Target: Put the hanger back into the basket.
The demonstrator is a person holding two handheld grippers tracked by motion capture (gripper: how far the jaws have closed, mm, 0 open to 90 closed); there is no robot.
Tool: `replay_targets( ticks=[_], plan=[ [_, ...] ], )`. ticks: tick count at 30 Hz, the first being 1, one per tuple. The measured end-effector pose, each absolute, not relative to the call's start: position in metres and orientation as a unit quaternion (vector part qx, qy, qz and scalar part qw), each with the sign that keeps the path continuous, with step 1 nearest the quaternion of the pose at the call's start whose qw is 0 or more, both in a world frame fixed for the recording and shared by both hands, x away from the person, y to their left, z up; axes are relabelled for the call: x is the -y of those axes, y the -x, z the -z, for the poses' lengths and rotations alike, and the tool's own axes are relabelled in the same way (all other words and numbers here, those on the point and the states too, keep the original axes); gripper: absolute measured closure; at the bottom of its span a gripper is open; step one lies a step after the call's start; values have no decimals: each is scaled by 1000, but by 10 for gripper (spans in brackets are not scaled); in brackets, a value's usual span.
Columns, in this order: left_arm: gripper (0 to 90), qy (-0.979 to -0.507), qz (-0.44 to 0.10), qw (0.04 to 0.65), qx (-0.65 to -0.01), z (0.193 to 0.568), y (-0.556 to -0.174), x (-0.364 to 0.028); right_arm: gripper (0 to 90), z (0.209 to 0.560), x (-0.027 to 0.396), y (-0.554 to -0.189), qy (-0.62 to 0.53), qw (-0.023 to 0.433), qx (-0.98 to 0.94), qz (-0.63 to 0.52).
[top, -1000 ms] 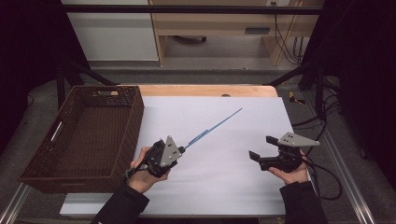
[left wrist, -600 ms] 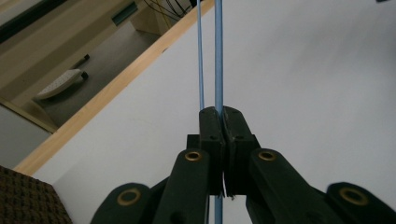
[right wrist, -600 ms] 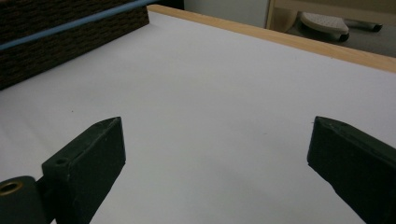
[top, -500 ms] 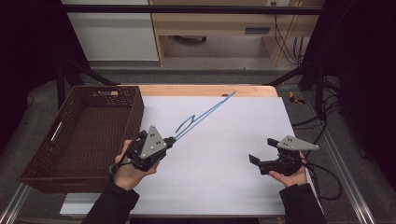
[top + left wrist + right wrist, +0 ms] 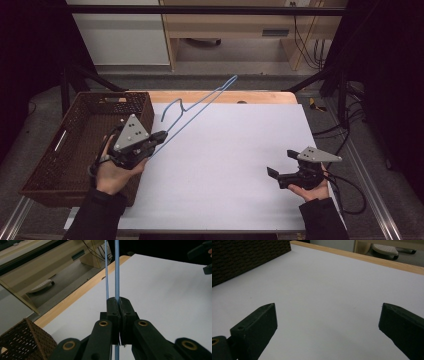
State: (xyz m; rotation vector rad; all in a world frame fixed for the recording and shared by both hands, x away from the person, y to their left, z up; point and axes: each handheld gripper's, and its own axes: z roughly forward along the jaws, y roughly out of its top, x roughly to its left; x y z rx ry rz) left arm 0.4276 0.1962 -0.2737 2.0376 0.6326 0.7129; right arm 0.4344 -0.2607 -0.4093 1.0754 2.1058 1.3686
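The left tool clamps a blue hanger (raised, slanting away); the right tool gapes empty.

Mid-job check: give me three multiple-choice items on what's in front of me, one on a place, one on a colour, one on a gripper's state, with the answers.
1. Where does the wicker basket stand?
A. at the table's left edge
B. at the table's right edge
C. in the middle of the white sheet

2. What colour is the wire hanger?
A. red
B. blue
C. black

3. How does the right gripper stand?
A. shut on the hanger
B. shut on nothing
C. open, holding nothing

Answers:
1. A, the high view shows the basket left of the white sheet.
2. B, its wire reads light blue in the high view and the left gripper view.
3. C, in the right gripper view its jaws stand wide apart over bare sheet; the left gripper is the one clamped on the hanger.
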Motion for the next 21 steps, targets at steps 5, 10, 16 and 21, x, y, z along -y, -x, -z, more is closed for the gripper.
replay_targets(
  ticks=[5,10,16,21],
  plan=[
    [882,-814,-286,432,-264,264,-433,-206,30,409,261,-434,-386,203,-758,-485],
    [882,-812,-285,428,-276,256,-441,-219,28,410,260,-433,-387,203,-757,-486],
    [882,-807,-289,427,-289,248,-447,-235,28,409,261,-433,-386,206,-757,-486],
    [882,-804,-295,424,-295,244,-447,-249,28,410,261,-434,-386,205,-757,-486]
  ],
)
